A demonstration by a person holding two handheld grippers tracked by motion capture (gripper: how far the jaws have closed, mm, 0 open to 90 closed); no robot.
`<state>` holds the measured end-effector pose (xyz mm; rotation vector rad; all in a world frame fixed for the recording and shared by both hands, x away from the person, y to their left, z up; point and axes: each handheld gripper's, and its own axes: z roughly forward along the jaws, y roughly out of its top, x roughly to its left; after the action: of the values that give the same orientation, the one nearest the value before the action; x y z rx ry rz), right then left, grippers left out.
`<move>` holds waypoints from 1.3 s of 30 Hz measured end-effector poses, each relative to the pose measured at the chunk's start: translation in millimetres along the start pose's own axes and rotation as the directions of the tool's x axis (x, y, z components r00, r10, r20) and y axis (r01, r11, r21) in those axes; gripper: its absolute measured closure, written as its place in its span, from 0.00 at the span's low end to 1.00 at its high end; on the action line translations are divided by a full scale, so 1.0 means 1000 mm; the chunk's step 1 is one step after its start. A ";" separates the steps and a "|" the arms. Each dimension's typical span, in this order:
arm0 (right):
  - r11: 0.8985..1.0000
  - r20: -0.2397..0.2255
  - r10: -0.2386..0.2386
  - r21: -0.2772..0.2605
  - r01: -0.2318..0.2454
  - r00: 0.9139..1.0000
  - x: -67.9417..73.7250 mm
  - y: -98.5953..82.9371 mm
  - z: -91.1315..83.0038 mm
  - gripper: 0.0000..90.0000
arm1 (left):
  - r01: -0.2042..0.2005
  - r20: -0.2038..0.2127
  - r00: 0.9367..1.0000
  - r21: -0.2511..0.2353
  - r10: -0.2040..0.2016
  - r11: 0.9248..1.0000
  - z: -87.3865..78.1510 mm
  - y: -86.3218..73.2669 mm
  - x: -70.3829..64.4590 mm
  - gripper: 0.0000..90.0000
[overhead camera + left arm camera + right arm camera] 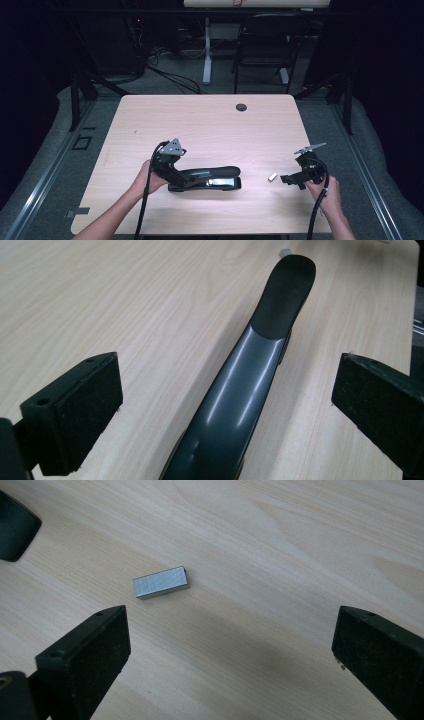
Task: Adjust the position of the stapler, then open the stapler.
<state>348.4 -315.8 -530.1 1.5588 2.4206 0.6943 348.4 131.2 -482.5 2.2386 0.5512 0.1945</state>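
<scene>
A long black plastic stapler (207,179) lies on the pale wood-grain worktop (210,125), near its front edge. The left gripper (227,390) sits over the stapler's rear end with its fingers (82,405) spread wide apart, one on each side of the glossy black top arm and clear of it. The right gripper (230,650) hovers low over the worktop with its fingers (90,655) also wide apart, holding nothing. A small silvery metal block of staples (160,582) lies flat on the worktop just ahead of the right gripper, between it and the stapler's front end.
</scene>
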 end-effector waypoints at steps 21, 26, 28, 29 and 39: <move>0.999 0.009 -0.026 -0.037 0.027 1.000 0.017 0.010 -0.003 0.15 | 0.027 -0.110 0.993 -0.054 -0.032 0.998 -0.009 -0.001 -0.053 0.21; 0.996 0.010 -0.049 -0.077 0.050 0.999 0.027 0.011 -0.007 0.24 | 0.025 -0.115 0.993 -0.068 -0.032 0.997 -0.007 0.001 -0.061 0.35; 0.992 -0.001 -0.054 -0.113 0.054 0.999 0.030 0.012 -0.011 0.26 | 0.038 -0.102 0.994 -0.085 -0.047 0.996 -0.007 -0.001 -0.066 0.39; 0.991 -0.015 -0.051 -0.126 0.049 0.999 0.032 0.012 -0.012 0.27 | 0.035 -0.103 0.994 -0.084 -0.043 0.996 -0.006 -0.001 -0.068 0.42; 0.986 -0.076 -0.072 -0.155 0.060 0.994 0.060 0.014 -0.014 0.42 | -0.010 -0.067 0.998 -0.068 0.005 0.998 0.016 0.001 -0.084 0.55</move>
<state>328.6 -261.0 -505.3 1.4111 2.3996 0.9232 278.8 82.5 -489.1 2.1750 0.5636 0.2888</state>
